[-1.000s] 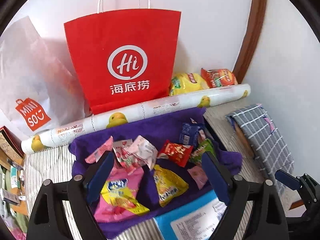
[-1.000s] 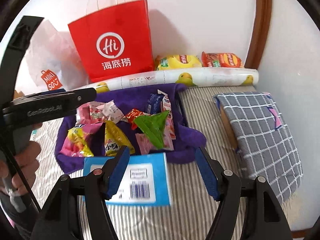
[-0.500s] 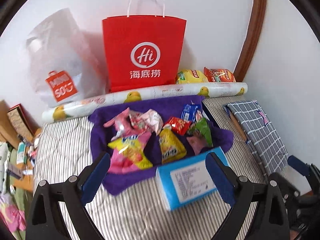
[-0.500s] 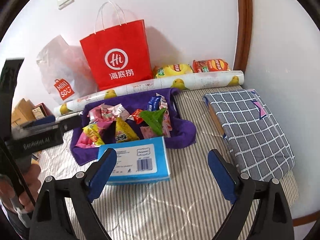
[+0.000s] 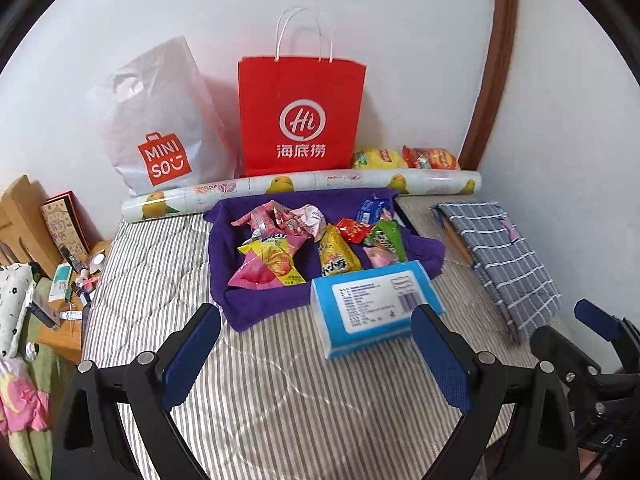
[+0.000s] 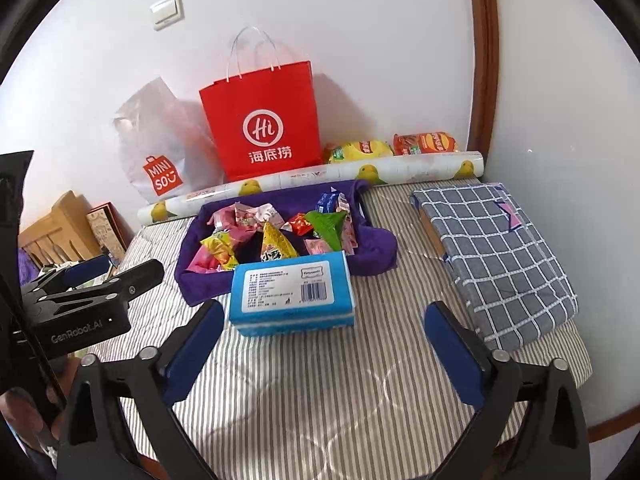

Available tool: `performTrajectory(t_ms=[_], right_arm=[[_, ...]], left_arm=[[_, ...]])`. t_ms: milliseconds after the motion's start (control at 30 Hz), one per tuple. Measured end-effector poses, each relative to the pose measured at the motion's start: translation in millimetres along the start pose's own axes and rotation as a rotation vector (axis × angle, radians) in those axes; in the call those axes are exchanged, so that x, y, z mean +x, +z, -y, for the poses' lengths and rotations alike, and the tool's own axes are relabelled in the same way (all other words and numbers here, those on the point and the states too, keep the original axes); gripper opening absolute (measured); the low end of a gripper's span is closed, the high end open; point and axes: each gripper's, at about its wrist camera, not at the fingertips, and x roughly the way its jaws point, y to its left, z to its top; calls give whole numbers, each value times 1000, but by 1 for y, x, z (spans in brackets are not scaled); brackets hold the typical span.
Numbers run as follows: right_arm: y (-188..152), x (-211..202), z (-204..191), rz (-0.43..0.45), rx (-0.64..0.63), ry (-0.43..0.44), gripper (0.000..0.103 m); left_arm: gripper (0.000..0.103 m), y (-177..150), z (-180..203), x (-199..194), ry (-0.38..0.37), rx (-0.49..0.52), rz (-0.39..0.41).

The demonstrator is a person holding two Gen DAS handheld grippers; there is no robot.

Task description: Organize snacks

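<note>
While we scan each view in turn:
Left wrist: our left tool (image 5: 316,354) is wide and empty; snacks (image 5: 316,238) heap mid-frame on the purple cloth (image 5: 248,308), crinkly, bright packets.
Right wrist: our right tool (image 6: 324,350) has just been opening, nothing between; pick one packet by its edge, clearing the blue box (image 6: 290,294).

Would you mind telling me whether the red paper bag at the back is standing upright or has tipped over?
Upright. The red paper bag stands on its base against the wall, behind the duck-print roll, handles pointing up.

red paper bag (image 5: 301,120), white plastic bag (image 5: 160,128), checked cloth (image 6: 496,256)
</note>
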Motion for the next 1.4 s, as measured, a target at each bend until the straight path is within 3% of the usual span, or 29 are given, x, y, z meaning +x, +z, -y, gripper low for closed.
performTrajectory(t_ms=[533,1400], right_arm=[[-40,-80,16,95,0,-37,102],[-49,-96,19,126,-3,-81,102]], left_arm=[[96,-39,39,-69,6,38,92],[96,-48,54,-87,11,48,108]])
